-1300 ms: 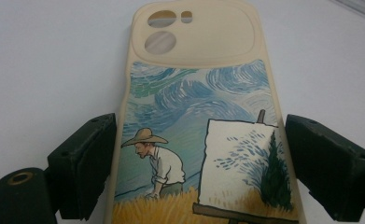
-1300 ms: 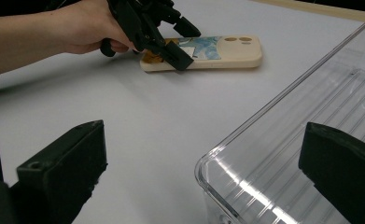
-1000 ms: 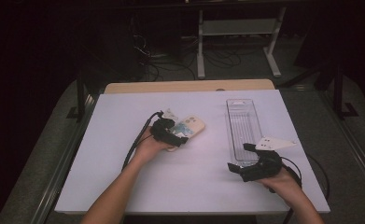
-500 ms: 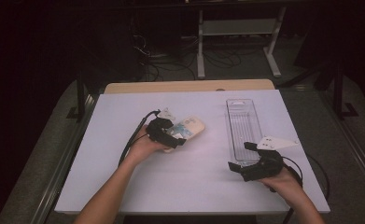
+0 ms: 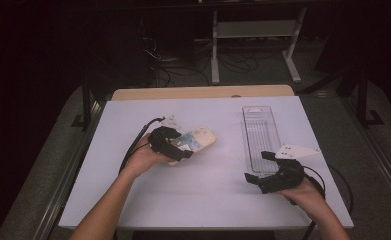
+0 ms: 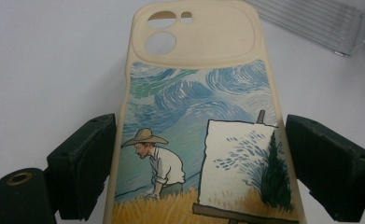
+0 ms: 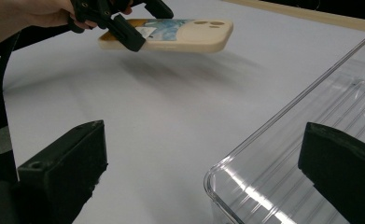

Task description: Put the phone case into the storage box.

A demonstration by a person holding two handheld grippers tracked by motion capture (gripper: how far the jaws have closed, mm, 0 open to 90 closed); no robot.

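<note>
Right gripper view, phone case point(image 7: 171, 35) lifted, clear tray point(image 7: 311, 154) near.

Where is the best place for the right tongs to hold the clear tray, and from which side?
Probably the near short wall of the clear tray, from the person's side: the right tongs already stand open there, and a thin upright rim suits a pinch.

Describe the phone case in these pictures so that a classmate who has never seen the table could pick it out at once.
Start at the white table and go to its left half, where the left claw grips a phone case by its long edges, clear of the surface. Unlike the clear ribbed tray on the right, it is cream-coloured, with camera cut-outs and a painted man in a straw hat beside an easel.
</note>
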